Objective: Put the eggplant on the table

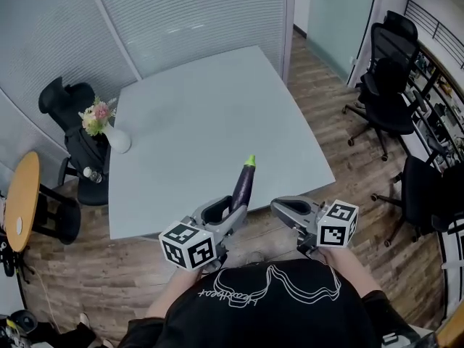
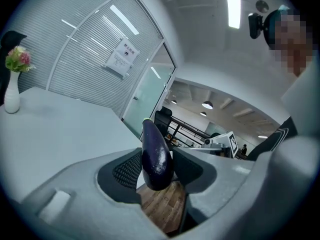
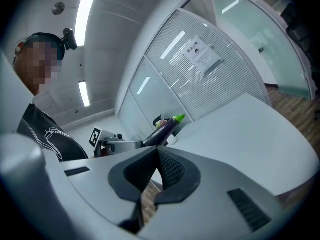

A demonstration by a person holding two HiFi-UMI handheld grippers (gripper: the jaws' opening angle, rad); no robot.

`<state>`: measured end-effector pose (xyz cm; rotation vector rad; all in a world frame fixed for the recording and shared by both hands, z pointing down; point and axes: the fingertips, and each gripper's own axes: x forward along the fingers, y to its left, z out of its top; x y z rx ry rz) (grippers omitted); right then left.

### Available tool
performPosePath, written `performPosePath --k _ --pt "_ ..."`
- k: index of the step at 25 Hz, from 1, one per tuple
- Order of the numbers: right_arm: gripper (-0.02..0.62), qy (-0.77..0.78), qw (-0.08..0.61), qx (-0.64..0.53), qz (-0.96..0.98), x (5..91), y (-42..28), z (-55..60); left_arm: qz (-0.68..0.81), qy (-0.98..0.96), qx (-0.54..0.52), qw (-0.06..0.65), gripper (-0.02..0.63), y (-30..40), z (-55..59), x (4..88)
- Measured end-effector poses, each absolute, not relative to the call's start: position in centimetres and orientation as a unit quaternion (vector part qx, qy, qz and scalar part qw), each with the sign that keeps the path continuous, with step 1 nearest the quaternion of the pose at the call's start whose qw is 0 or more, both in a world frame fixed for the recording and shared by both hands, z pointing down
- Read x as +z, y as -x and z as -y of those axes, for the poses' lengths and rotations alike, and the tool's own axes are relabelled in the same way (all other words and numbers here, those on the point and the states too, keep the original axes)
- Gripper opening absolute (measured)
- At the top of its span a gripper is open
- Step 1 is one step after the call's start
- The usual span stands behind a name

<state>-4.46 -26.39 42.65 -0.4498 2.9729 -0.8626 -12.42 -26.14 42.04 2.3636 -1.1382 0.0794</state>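
A dark purple eggplant (image 1: pixel 243 184) with a green stem points up and away from me, over the near edge of the pale grey table (image 1: pixel 196 114). My left gripper (image 1: pixel 230 213) is shut on the eggplant's thick lower end. In the left gripper view the eggplant (image 2: pixel 151 143) stands between the two mesh pads of the left gripper (image 2: pixel 157 161). My right gripper (image 1: pixel 280 207) hovers to its right, just before the table edge, shut with nothing in it. In the right gripper view the right gripper (image 3: pixel 156 152) has its tips together, and the eggplant (image 3: pixel 163 128) shows beyond them.
A white vase with flowers (image 1: pixel 109 130) stands at the table's left edge. A black chair (image 1: pixel 72 122) is behind the vase, and a round wooden side table (image 1: pixel 20 198) is at far left. Black office chairs (image 1: pixel 391 85) stand on the wood floor to the right.
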Motion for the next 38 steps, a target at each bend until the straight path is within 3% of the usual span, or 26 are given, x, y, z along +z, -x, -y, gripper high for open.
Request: performPosePath --k 15,38 --pt "0.008 0.186 -0.007 -0.302 -0.935 46.2 6.5 32.7 0.438 -0.862 0.110 0.233 0.198 16.8 34.4 48.3" --pt "0.008 0.218 -0.021 -0.338 -0.915 48.9 4.9 35.9 0.452 -0.812 0.249 0.273 0.198 19.7 40.2 63.3"
